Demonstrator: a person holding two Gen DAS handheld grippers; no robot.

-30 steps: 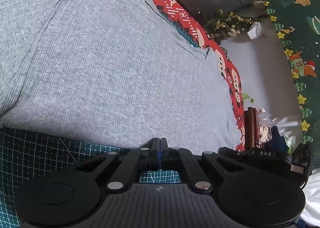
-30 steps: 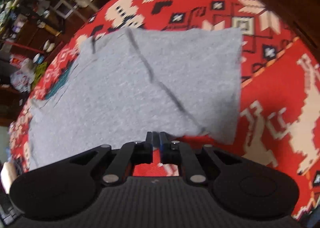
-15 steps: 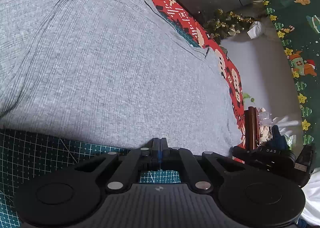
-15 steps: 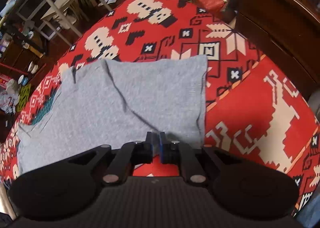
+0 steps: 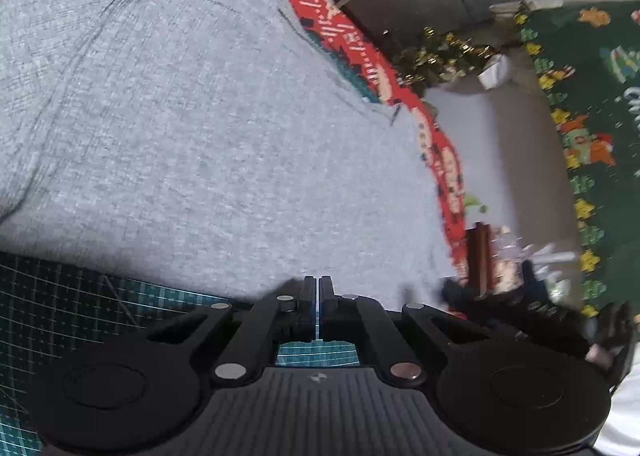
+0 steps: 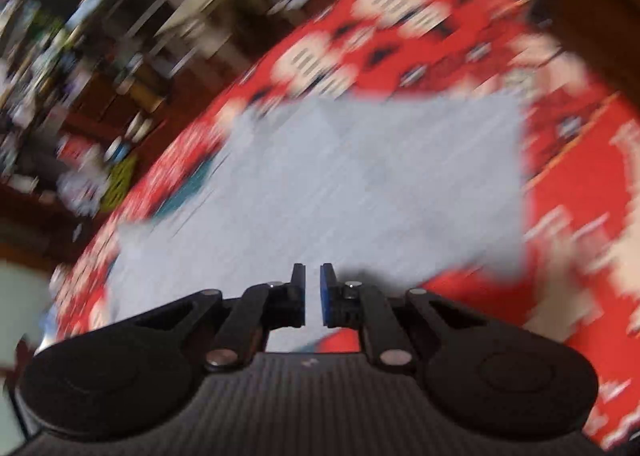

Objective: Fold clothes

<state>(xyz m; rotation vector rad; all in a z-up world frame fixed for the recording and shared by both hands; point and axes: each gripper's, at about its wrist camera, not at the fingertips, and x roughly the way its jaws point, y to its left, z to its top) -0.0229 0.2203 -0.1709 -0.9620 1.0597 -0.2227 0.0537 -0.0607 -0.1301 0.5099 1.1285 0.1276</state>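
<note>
A grey ribbed garment (image 5: pixel 192 143) lies spread over a green cutting mat (image 5: pixel 44 296) and a red patterned cloth (image 5: pixel 448 159). My left gripper (image 5: pixel 318 284) is shut at the garment's near hem, with the fabric bunched at its tips. In the right wrist view the garment (image 6: pixel 360 183) is badly blurred. There my right gripper (image 6: pixel 313 272) stands at the near edge, its jaws a narrow gap apart with grey cloth showing between them. The right gripper (image 5: pixel 532 312) also shows as a dark blur low right in the left wrist view, held by a hand (image 5: pixel 600 354).
A dark wooden post (image 5: pixel 478 256) stands off the table's right edge. Tinsel decorations (image 5: pixel 436 59) and a green festive hanging (image 5: pixel 592 115) lie beyond it. Chairs and cluttered shelves (image 6: pixel 80 55) blur past behind the red cloth (image 6: pixel 580 195).
My right gripper has swung quickly, so its view is smeared and the garment fills more of it. The left gripper has stayed at the hem, tilting slightly.
</note>
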